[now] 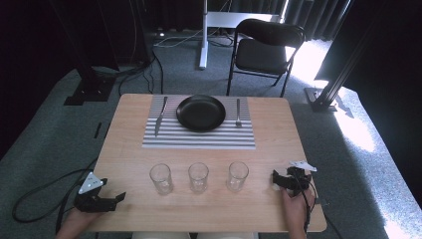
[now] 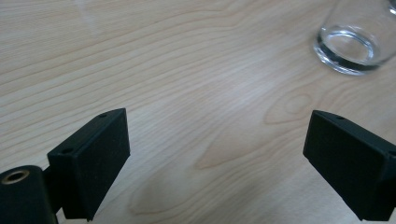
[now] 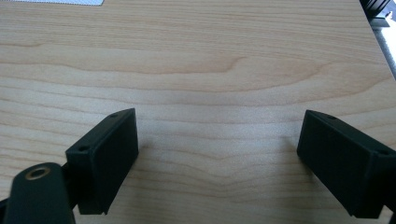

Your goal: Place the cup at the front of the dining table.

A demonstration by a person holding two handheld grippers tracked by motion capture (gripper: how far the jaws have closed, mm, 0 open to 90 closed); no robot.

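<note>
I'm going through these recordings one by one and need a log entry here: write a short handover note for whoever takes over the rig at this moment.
Left gripper: open, holding nothing, low over the table at its near left corner, left of the left glass.
Right gripper: open, holding nothing, at the near right, right of the right glass.
Things: three empty glasses in a row near the front, the middle glass between the other two. Behind them, a striped mat with a black plate, knife to its left and fork to its right.
Done: no glass gripped yet.
Left: probably grip and place the glasses.
</note>
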